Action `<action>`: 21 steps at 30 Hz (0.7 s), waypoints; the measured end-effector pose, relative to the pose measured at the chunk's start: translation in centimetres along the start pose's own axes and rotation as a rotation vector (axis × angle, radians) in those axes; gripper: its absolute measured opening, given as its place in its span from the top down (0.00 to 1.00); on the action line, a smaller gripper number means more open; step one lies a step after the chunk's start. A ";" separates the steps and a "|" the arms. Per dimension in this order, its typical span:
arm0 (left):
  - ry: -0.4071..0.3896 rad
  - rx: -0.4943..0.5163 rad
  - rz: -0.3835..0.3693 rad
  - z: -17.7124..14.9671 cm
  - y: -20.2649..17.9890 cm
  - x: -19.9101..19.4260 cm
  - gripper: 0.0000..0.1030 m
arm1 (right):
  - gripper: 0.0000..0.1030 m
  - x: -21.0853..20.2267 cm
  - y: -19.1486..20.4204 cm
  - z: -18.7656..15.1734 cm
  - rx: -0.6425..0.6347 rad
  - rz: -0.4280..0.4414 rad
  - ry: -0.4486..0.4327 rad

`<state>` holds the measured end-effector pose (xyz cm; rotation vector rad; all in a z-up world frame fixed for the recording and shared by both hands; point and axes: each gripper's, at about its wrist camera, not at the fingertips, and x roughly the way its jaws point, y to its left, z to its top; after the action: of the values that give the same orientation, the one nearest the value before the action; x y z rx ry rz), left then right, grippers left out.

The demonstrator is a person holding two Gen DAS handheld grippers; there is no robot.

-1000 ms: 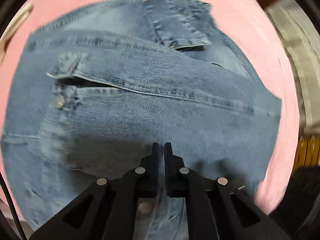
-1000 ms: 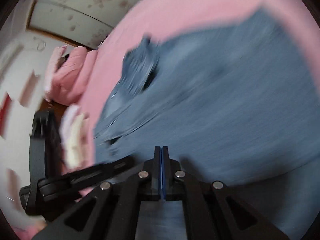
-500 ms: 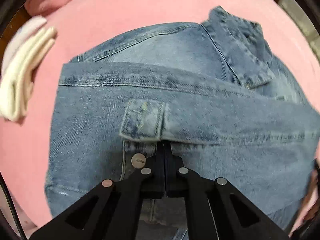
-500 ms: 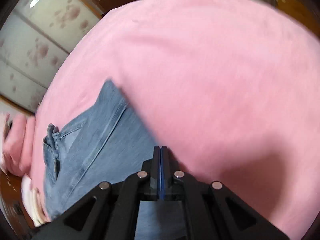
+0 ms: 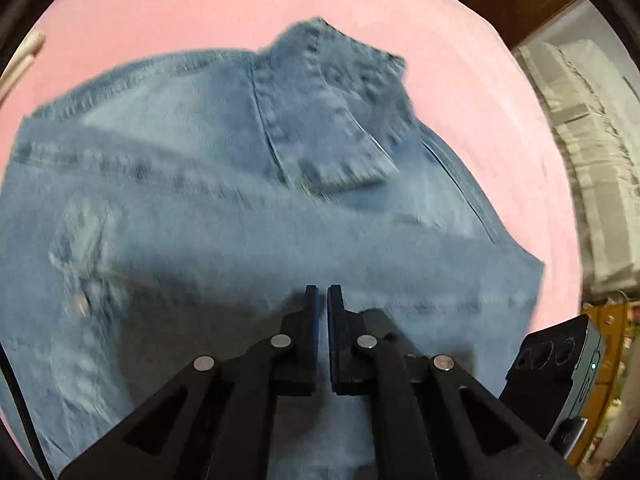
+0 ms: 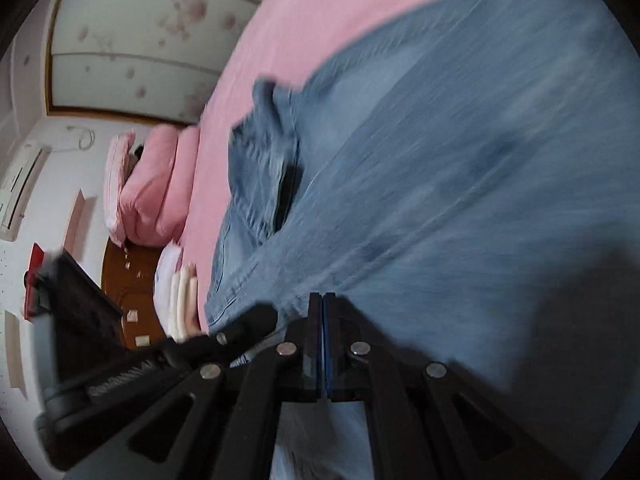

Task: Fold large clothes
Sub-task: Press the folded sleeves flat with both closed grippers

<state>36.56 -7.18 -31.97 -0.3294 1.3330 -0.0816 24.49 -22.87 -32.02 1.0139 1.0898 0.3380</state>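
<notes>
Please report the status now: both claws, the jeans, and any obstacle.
Left claw shut, empty, above jeans. Right claw shut, empty. Jeans partly folded on pink bed. No obstacle on jeans.

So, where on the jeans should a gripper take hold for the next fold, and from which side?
Probably the hem corner of the jeans at the right edge, approached from the bare pink sheet beside it. There the denim ends in a free, thin edge; the middle lies flat and offers nothing to pinch. Both grippers are shut now and must open first.

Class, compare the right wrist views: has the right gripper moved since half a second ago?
Yes. The right gripper, then at the jeans' edge facing bare pink sheet, now sits over denim.
</notes>
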 end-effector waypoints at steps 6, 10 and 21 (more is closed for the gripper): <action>-0.031 -0.012 0.102 3.0 4.0 -0.4 0.99 | 1.00 -1.1 -1.2 2.9 -0.144 -0.081 -0.061; -0.083 -0.087 0.225 3.8 8.2 -1.5 0.99 | 1.00 -9.8 -7.5 7.4 -0.003 -0.293 -0.384; -0.049 0.003 0.186 4.5 7.8 0.1 0.99 | 1.00 -14.9 -8.6 10.3 -0.010 -0.557 -0.488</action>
<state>39.93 1.03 -33.41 -0.2028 1.3087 0.0796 24.32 -42.76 -29.54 0.6917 0.8725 -0.3416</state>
